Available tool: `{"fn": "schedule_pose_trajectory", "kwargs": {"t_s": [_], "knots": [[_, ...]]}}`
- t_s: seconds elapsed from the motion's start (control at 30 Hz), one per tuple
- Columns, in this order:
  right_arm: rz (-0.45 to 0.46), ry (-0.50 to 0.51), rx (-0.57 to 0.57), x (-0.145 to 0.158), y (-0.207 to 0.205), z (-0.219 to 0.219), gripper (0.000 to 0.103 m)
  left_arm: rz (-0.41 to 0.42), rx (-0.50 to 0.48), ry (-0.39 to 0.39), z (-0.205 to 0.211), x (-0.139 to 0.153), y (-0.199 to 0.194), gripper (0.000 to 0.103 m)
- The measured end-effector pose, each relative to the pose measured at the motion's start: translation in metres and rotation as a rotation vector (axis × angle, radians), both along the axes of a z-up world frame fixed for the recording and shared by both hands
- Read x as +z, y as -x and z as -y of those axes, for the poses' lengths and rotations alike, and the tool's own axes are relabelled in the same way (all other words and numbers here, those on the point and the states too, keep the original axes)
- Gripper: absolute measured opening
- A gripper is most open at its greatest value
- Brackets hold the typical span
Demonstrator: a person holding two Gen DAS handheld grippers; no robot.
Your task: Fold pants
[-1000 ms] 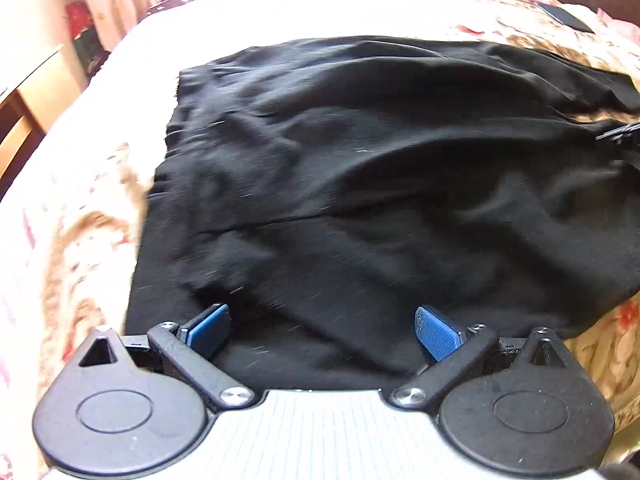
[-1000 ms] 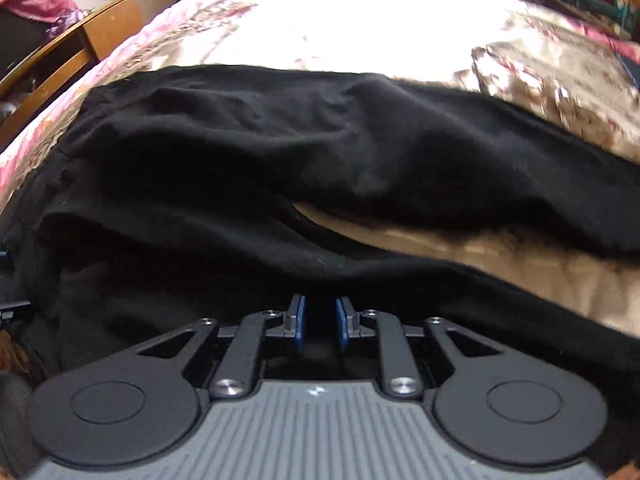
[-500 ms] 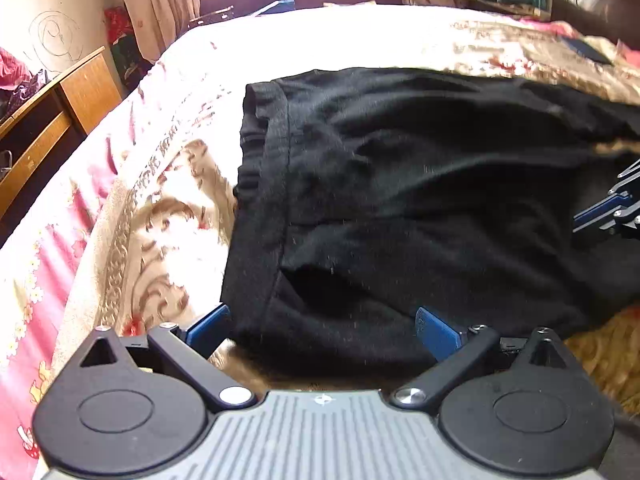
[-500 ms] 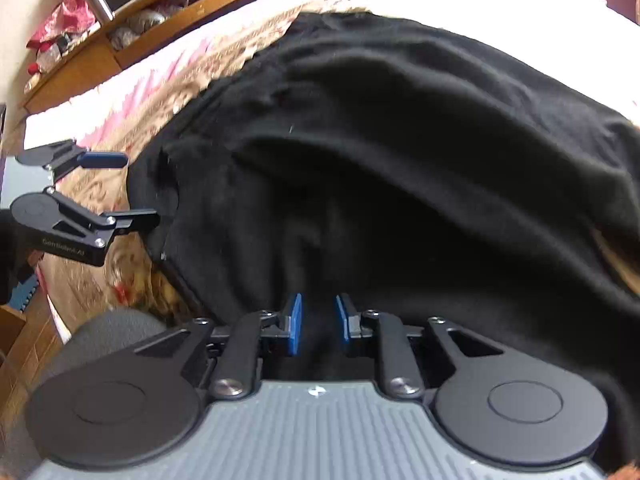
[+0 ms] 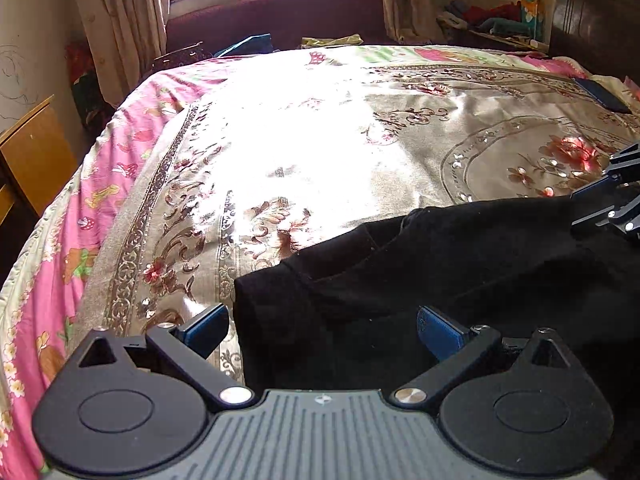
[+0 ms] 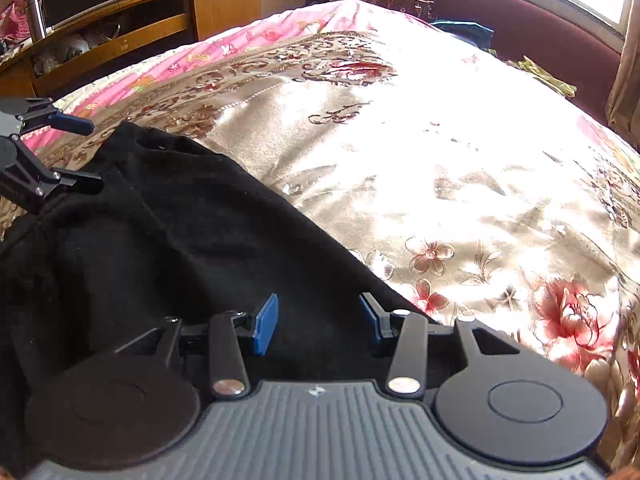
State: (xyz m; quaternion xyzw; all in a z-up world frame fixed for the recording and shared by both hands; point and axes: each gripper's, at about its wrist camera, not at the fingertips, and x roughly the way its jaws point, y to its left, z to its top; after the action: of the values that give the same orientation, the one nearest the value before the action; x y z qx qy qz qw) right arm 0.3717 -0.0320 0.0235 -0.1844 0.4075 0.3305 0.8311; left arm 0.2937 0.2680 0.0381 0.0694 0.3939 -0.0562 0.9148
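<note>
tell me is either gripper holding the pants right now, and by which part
Nothing is held. The left gripper and right gripper both stand open over the near edge of the black pants, pads apart with no cloth pinched.

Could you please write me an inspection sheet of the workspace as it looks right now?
Surface: a bed with a gold flowered bedspread, sunlit in the middle, over a pink sheet.
Job's things: black pants bunched at the near edge of the bed.
Clutter: a dark flat object near the headboard; clothes heaped by the window.
Grippers: left tongs open, over the pants' edge; right tongs open, black cloth beneath them, not pinched.
Cables: nothing seen.
Surroundings: wooden cabinet, curtains, window, dark red bench.
</note>
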Motion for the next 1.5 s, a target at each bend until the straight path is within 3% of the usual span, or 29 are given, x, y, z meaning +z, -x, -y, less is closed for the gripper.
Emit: {"fn": "schedule_pose_trajectory", "kwargs": {"t_s": [0.1,0.2,0.3,0.4,0.47,0.53,0.57,0.6,0.67,0.7,0.83,0.93,1.07,1.13,1.17,1.2,1.27,1.3,1.37,1.43,1.47,1.5], "knots": [[-0.013,0.040,0.037,-0.019,-0.020,-0.004,0.048,-0.030,0.006,-0.007,-0.016,-0.016,-0.022,0.103],[-0.036,0.067,0.081,-0.035,-0.027,-0.008,0.056,-0.066,0.013,0.104,-0.034,-0.029,-0.030,0.103],[-0.026,0.064,0.068,-0.032,-0.032,-0.005,0.060,-0.035,0.015,0.129,-0.042,-0.030,-0.023,0.103],[-0.038,0.055,0.076,-0.033,-0.033,-0.002,0.057,-0.021,0.027,0.133,-0.044,-0.028,-0.021,0.103],[-0.072,0.025,0.038,-0.037,-0.035,-0.002,0.047,-0.059,0.045,0.141,-0.042,-0.037,-0.033,0.103],[-0.094,0.018,0.021,-0.034,-0.033,-0.009,0.021,-0.092,0.059,0.127,-0.039,-0.041,-0.043,0.103],[-0.111,0.012,0.014,-0.032,-0.031,-0.011,0.002,-0.106,0.072,0.122,-0.038,-0.039,-0.046,0.103],[-0.112,0.019,0.000,-0.029,-0.030,-0.014,0.003,-0.107,0.082,0.121,-0.037,-0.035,-0.047,0.103],[-0.072,0.036,-0.014,-0.020,-0.023,-0.019,0.002,-0.093,0.070,0.140,-0.035,-0.023,-0.046,0.074],[-0.055,0.035,-0.024,-0.013,-0.020,-0.019,0.002,-0.086,0.092,0.130,-0.035,-0.017,-0.045,0.047],[0.030,-0.015,-0.051,0.028,-0.010,-0.014,0.000,-0.032,0.087,0.144,-0.037,0.008,-0.034,0.032],[0.078,-0.042,-0.044,0.057,-0.002,-0.008,0.000,-0.003,0.069,0.145,-0.035,0.019,-0.024,0.028],[0.042,-0.034,0.015,0.061,0.006,-0.007,0.002,-0.009,0.050,0.154,-0.034,0.020,-0.015,0.028],[0.049,0.002,0.011,0.046,0.004,-0.010,0.013,-0.008,0.058,0.157,-0.035,0.015,-0.017,0.028],[0.062,0.026,0.001,0.034,0.000,-0.011,0.028,-0.008,0.063,0.158,-0.036,0.011,-0.019,0.029],[0.050,0.042,0.002,0.022,-0.007,-0.011,0.046,-0.016,0.070,0.157,-0.037,0.006,-0.023,0.035],[-0.008,0.061,0.010,-0.001,-0.020,-0.010,0.052,-0.032,0.071,0.140,-0.038,-0.005,-0.030,0.054],[-0.025,0.070,0.017,-0.010,-0.024,-0.010,0.052,-0.036,0.071,0.124,-0.039,-0.012,-0.033,0.065],[-0.046,0.106,0.034,-0.027,-0.033,-0.011,0.052,-0.035,0.067,0.116,-0.042,-0.022,-0.040,0.078],[-0.019,0.086,0.016,-0.034,-0.040,-0.010,0.053,-0.040,0.080,0.119,-0.044,-0.031,-0.046,0.095],[-0.027,0.059,-0.004,-0.034,-0.044,-0.009,0.043,-0.039,0.082,0.120,-0.045,-0.034,-0.049,0.097],[-0.044,0.034,-0.026,-0.033,-0.048,-0.008,0.014,-0.035,0.083,0.121,-0.045,-0.034,-0.050,0.096]]}}
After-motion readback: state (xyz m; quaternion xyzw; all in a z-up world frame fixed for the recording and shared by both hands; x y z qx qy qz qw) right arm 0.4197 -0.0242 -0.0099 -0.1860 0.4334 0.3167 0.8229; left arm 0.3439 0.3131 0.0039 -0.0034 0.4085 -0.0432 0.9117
